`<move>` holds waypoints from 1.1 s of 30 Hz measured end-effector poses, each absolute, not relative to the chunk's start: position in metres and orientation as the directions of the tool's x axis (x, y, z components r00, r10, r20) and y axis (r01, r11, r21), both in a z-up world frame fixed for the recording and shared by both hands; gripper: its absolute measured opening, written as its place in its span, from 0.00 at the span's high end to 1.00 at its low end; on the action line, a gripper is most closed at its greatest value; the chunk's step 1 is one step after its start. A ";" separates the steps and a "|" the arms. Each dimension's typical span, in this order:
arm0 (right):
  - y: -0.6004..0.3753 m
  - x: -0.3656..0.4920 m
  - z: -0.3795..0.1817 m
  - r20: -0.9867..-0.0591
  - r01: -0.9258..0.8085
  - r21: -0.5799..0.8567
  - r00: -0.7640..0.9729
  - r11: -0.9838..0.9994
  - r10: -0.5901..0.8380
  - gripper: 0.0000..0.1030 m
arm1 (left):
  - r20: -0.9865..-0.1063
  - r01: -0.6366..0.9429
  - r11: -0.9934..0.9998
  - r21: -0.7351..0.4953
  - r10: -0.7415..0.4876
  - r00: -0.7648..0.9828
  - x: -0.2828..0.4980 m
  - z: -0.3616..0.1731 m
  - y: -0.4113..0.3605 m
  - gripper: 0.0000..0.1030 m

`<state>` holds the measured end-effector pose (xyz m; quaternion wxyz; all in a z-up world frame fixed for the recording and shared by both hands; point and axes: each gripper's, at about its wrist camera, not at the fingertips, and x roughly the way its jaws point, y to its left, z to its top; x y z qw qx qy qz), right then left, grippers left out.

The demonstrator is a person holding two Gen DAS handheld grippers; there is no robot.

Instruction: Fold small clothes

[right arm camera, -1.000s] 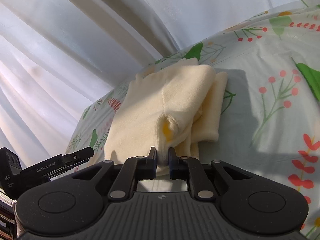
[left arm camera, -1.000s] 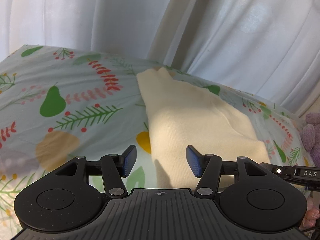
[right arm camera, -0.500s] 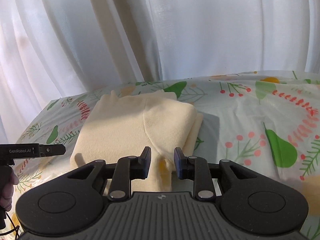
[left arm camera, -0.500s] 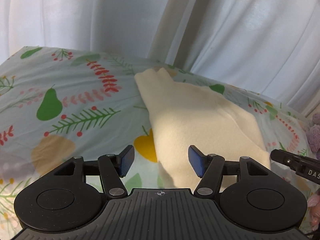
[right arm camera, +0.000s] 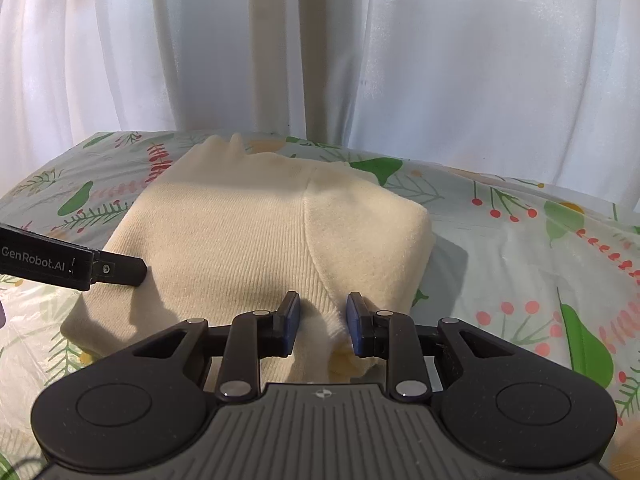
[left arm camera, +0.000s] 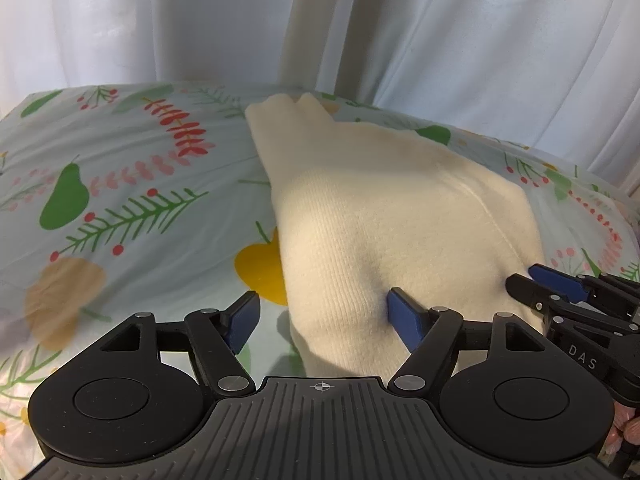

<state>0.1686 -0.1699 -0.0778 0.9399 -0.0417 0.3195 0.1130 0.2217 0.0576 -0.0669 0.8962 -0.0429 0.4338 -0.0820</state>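
Note:
A cream knit garment (left arm camera: pixel 384 216) lies folded on the patterned bedsheet (left arm camera: pixel 120 208); it also shows in the right wrist view (right arm camera: pixel 256 232). My left gripper (left arm camera: pixel 324 316) is open, its jaws straddling the garment's near left corner, its right finger pressing into the cloth. My right gripper (right arm camera: pixel 322 318) is open and holds nothing, with the garment's near edge between its jaws. The right gripper (left arm camera: pixel 560 288) also shows at the right of the left wrist view, at the garment's right edge. The left gripper's finger (right arm camera: pixel 116 270) shows at the left of the right wrist view.
White curtains (right arm camera: pixel 320 48) hang close behind the bed. The floral sheet (right arm camera: pixel 520 248) spreads to both sides of the garment.
My right gripper let go of the garment's fold and opened wider. The garment now lies flat. My left gripper moved in onto the garment's near corner.

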 end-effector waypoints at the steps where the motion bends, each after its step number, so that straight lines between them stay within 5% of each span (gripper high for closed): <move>1: -0.169 0.168 -0.078 -0.606 -0.239 -0.012 0.774 0.971 0.183 0.77 | -0.770 0.108 0.984 -0.143 -0.179 0.612 0.221 -0.067 0.057 0.26; 14: -0.188 0.162 -0.064 -0.670 -0.209 0.118 0.705 0.971 0.233 0.73 | -0.783 0.046 0.997 -0.058 -0.074 0.617 0.208 -0.061 0.053 0.19; 15: -0.189 0.155 -0.061 -0.679 -0.200 0.115 0.700 0.973 0.224 0.64 | -0.790 0.037 0.998 -0.048 -0.061 0.610 0.203 -0.060 0.051 0.19; 16: -0.191 0.146 -0.060 -0.702 -0.189 0.111 0.680 0.976 0.211 0.38 | -0.797 0.030 0.999 -0.030 -0.042 0.602 0.195 -0.060 0.049 0.19; 18: -0.192 0.125 -0.061 -0.729 -0.196 0.112 0.650 0.974 0.215 0.21 | -0.800 0.020 0.999 -0.026 -0.033 0.599 0.175 -0.059 0.045 0.19; 24: -0.191 0.087 -0.071 -0.836 -0.170 0.111 0.517 0.979 0.184 0.14 | -0.834 -0.031 0.997 -0.071 -0.042 0.550 0.129 -0.061 0.038 0.13; 26: -0.188 0.084 -0.067 -0.838 -0.158 0.124 0.512 0.980 0.188 0.05 | -0.846 -0.038 0.998 -0.058 -0.028 0.532 0.125 -0.062 0.036 0.12; 33: -0.178 0.086 -0.052 -0.820 -0.154 0.082 0.551 0.985 0.155 0.04 | -0.859 -0.035 0.999 -0.036 -0.013 0.512 0.125 -0.055 0.033 0.06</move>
